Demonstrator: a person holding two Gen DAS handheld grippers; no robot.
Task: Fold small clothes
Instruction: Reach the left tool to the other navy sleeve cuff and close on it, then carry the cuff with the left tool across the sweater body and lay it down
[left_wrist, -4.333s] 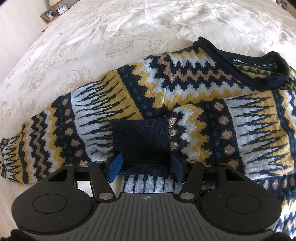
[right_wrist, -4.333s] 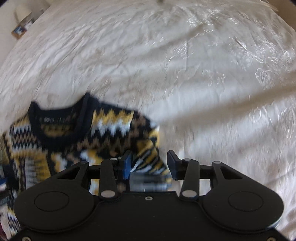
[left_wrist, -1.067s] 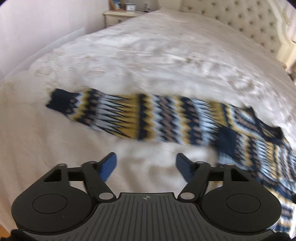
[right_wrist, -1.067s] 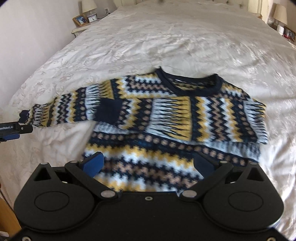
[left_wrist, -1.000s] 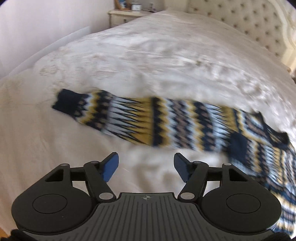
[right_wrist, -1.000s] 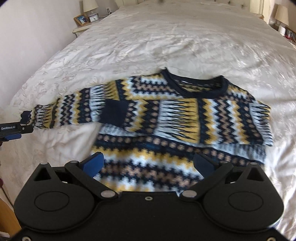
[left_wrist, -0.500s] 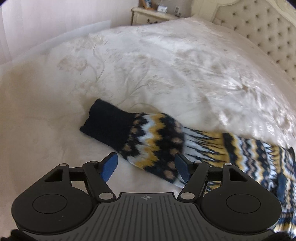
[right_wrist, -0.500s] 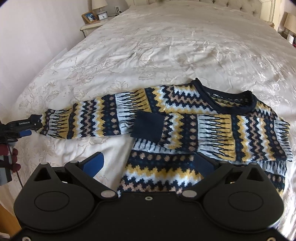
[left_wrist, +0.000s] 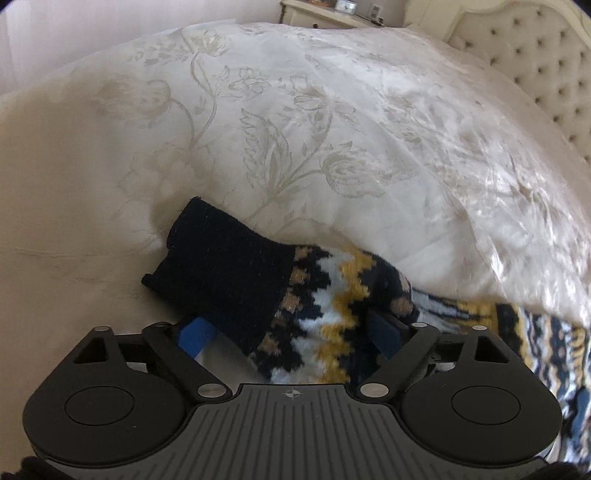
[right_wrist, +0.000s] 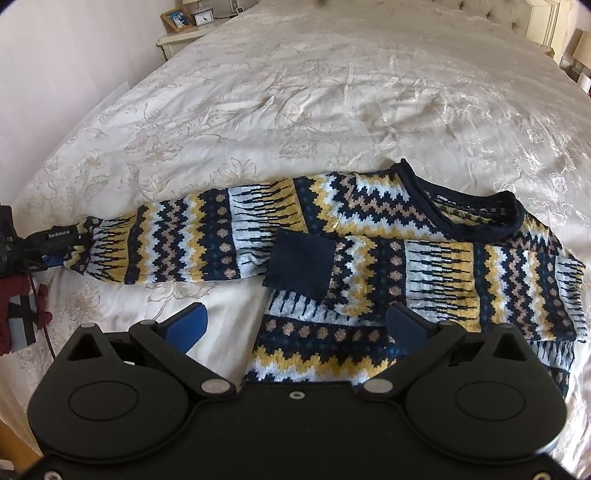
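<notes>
A navy, yellow and white patterned sweater (right_wrist: 424, 258) lies flat on the cream bedspread (right_wrist: 332, 92). One sleeve is folded across the chest, with its navy cuff (right_wrist: 301, 266) near the middle. The other sleeve (right_wrist: 184, 236) stretches out to the left. My left gripper (left_wrist: 290, 332) sits low over that sleeve's navy cuff (left_wrist: 225, 273). Its jaws are opening, the sleeve end lies between them, and the pads are not pressing on it. In the right wrist view the left gripper (right_wrist: 48, 240) shows at the sleeve's tip. My right gripper (right_wrist: 295, 326) hovers open over the sweater's lower left corner, holding nothing.
A tufted headboard (left_wrist: 535, 74) runs along the far end of the bed. A bedside table with a picture frame (right_wrist: 177, 18) and a clock stands at the back left. The bed's left edge is close to the left gripper. A person's dark red sleeve (right_wrist: 18, 306) shows there.
The left gripper has dropped and closed in on the outstretched sleeve's cuff, and its jaws have spread wider around it. The right gripper has drifted left along the sweater's lower part.
</notes>
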